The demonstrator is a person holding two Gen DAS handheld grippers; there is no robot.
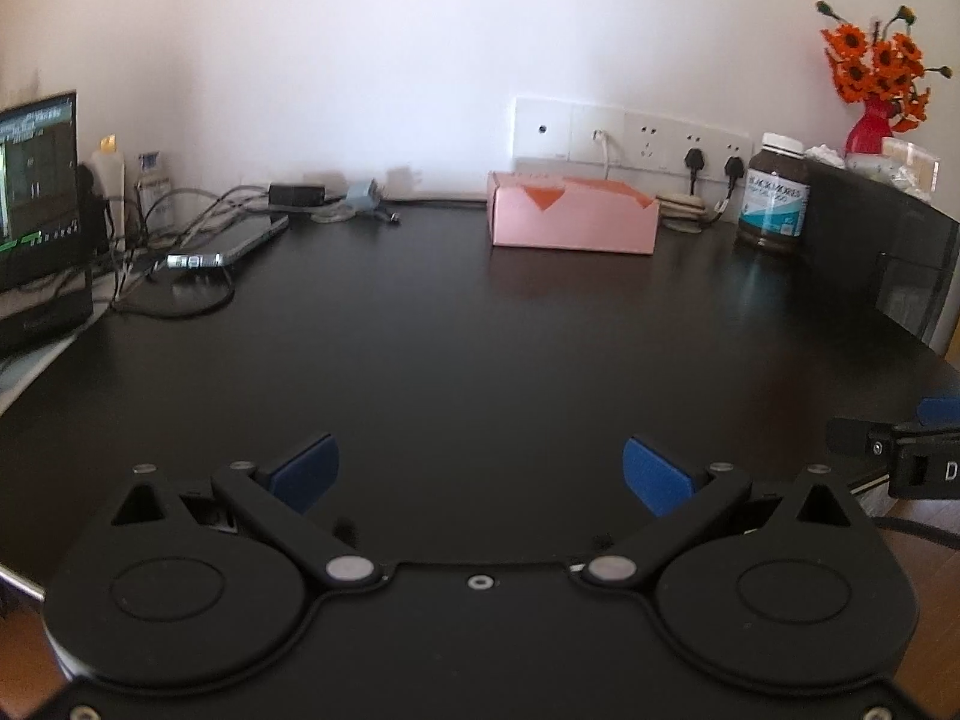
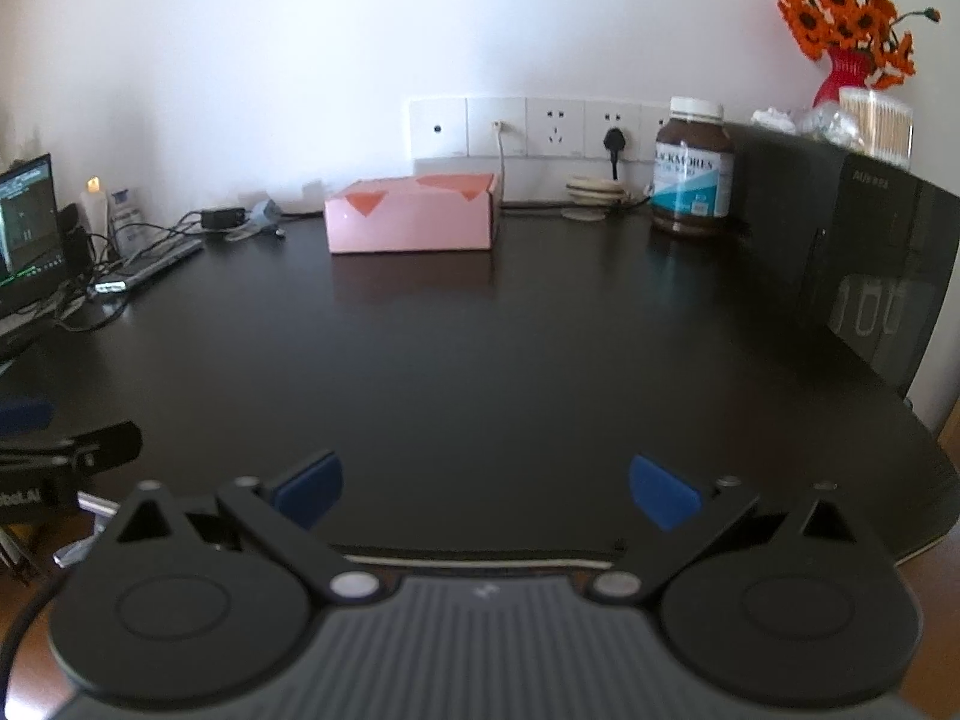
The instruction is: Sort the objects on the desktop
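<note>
A pink cardboard box (image 1: 573, 219) (image 2: 413, 214) lies at the back of the black desk (image 1: 450, 348) (image 2: 480, 348), near the wall. To its right stands a brown supplement bottle (image 1: 774, 195) (image 2: 693, 168) with a white cap. My left gripper (image 1: 480, 474) hovers over the desk's near edge, open, with nothing between its blue pads. My right gripper (image 2: 486, 489) is likewise open and empty at the near edge. Each gripper shows at the edge of the other's view: the right gripper (image 1: 900, 444) and the left gripper (image 2: 66, 450).
A monitor (image 1: 36, 192) (image 2: 27, 228), tangled cables (image 1: 180, 228) and a power adapter (image 1: 297, 192) crowd the back left. A black appliance (image 1: 888, 246) (image 2: 840, 252) with a red vase of orange flowers (image 1: 873, 78) (image 2: 840, 24) stands at right. Wall sockets (image 1: 630, 132) (image 2: 528, 126) sit behind the box.
</note>
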